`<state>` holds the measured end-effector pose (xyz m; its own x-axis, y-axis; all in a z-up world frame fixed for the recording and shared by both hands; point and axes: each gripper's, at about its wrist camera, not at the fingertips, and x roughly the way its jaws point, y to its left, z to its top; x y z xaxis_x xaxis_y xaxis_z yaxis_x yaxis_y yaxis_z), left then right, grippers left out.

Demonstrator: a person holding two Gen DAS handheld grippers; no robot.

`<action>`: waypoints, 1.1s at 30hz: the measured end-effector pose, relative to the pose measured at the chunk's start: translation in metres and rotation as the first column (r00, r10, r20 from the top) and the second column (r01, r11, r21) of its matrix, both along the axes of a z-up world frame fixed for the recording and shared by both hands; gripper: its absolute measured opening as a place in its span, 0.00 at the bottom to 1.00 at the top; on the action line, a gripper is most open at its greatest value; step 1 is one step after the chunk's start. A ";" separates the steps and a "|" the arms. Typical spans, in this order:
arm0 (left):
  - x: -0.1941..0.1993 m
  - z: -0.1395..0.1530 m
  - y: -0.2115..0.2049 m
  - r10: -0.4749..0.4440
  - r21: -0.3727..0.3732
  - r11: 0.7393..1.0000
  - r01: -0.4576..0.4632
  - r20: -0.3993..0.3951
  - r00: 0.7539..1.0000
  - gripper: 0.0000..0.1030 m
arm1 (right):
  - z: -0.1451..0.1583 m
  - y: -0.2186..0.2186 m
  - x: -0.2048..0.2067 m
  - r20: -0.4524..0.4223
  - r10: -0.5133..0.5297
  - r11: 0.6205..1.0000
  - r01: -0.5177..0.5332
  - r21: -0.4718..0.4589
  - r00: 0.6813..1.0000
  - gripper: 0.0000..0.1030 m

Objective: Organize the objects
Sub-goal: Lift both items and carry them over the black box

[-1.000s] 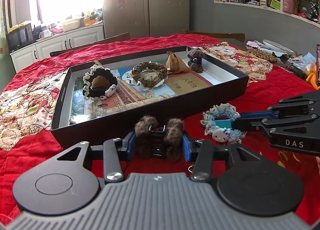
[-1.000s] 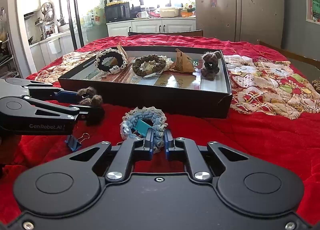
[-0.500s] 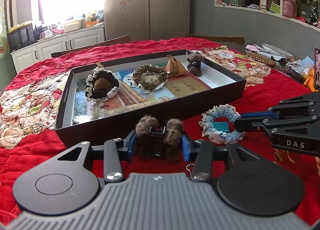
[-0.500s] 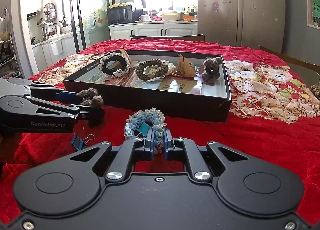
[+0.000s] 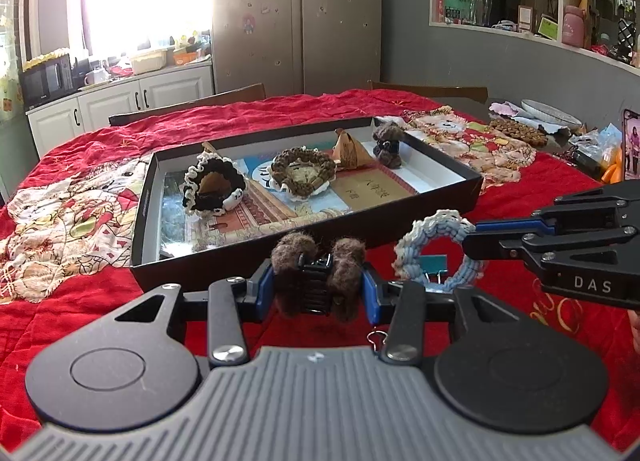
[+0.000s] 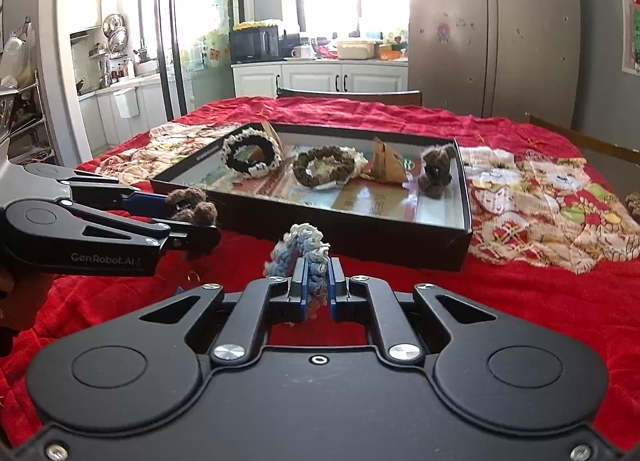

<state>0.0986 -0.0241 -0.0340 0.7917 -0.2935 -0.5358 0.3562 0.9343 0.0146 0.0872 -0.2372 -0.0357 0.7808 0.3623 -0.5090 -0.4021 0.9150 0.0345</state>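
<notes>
My left gripper [image 5: 318, 287] is shut on a brown fuzzy hair clip [image 5: 318, 261], held above the red cloth in front of the black box [image 5: 304, 237]. It also shows in the right wrist view [image 6: 192, 211]. My right gripper [image 6: 316, 289] is shut on a blue-and-white crocheted ring [image 6: 306, 257], lifted off the cloth; the ring also shows in the left wrist view [image 5: 438, 251]. The box [image 6: 360, 233] holds a black-and-white ring [image 5: 212, 189], a brown ring [image 5: 302, 171], a paper pyramid [image 5: 348, 149] and a brown teddy [image 5: 388, 143].
A blue binder clip [image 5: 432, 267] lies on the red cloth behind the lifted ring. A patterned cloth [image 6: 540, 205] lies right of the box. Plates and clutter [image 5: 552, 125] sit at the far right. Chairs stand behind the table.
Both grippers have risen. The right gripper has lifted the blue-and-white ring off the cloth, uncovering the blue binder clip. The left gripper still holds the brown clip.
</notes>
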 end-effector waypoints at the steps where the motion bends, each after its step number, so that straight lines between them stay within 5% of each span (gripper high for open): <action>1: -0.001 0.001 0.000 -0.002 -0.001 1.000 0.002 0.002 1.000 0.46 | 0.002 0.000 -0.001 0.006 0.000 1.000 0.000 0.000 1.000 0.09; 33: 0.023 0.041 -0.007 0.011 -0.011 1.000 -0.010 0.083 0.996 0.46 | 0.063 0.006 0.006 0.148 -0.017 1.000 0.020 -0.018 0.989 0.09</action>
<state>0.1216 -0.0311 0.0068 0.8365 -0.2897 -0.4651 0.3440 0.9384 0.0342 0.0932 -0.2317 0.0271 0.8543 0.3381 -0.3947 -0.3845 0.9222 -0.0421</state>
